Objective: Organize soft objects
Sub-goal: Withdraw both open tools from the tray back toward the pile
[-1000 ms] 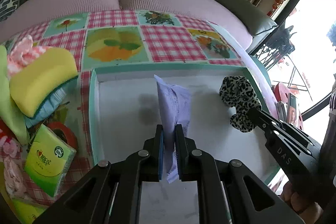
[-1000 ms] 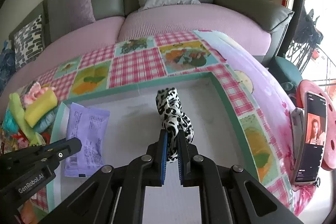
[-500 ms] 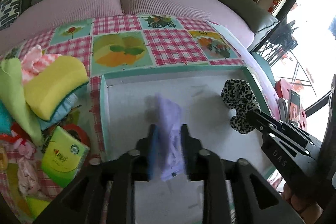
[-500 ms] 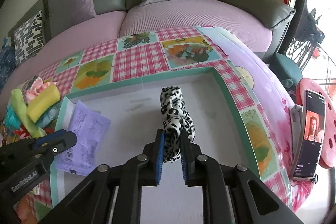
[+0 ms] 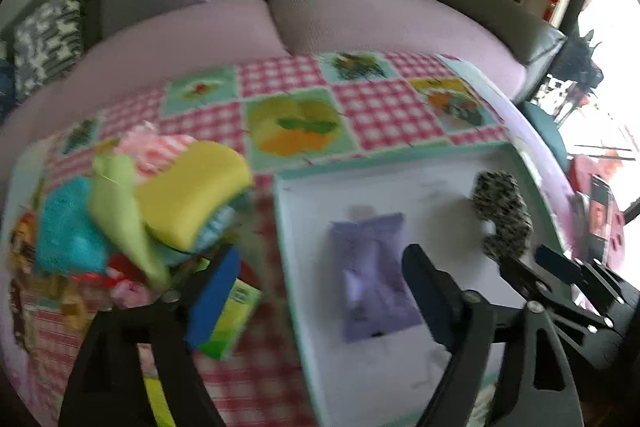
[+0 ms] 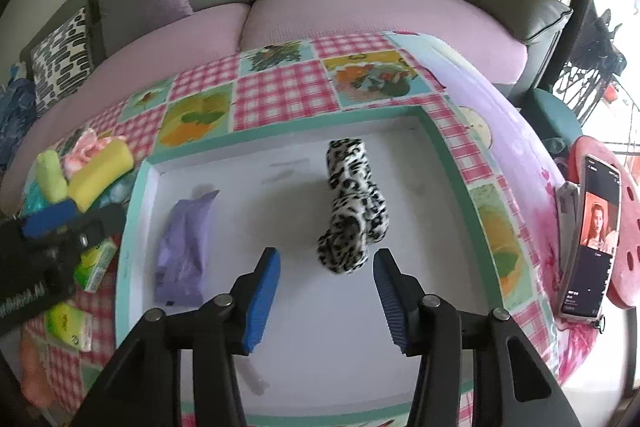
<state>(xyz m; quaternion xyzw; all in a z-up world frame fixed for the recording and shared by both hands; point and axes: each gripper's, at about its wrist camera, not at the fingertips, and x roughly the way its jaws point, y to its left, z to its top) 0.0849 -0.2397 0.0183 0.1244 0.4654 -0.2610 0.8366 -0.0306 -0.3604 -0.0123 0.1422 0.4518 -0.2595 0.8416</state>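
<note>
A white tray with a teal rim (image 6: 452,163) is set on the checked tablecloth (image 6: 280,95), in front of the sofa (image 6: 360,7).

Two soft things are found inside the tray, both lying free on its floor. The purple packet (image 6: 184,251) lies flat toward the tray's left wall, long axis running away from the camera. The leopard-print scrunchie (image 6: 352,215) lies right of centre, well apart from the packet.

A pile of unsorted soft things is seen outside the tray, off its left wall: yellow sponge (image 5: 192,191), green cloth (image 5: 120,203), blue cloth (image 5: 68,227), green tissue pack (image 5: 228,319).

Left gripper (image 5: 320,287): jaws have just been opening and stand wide; the packet is seen beyond them, untouched.

Right gripper (image 6: 326,301): jaws have just been opening, parted; the scrunchie lies just ahead of the tips, not pressed.

Judgement: both items are released. The pile lies left of the left gripper, the nearer one.
</note>
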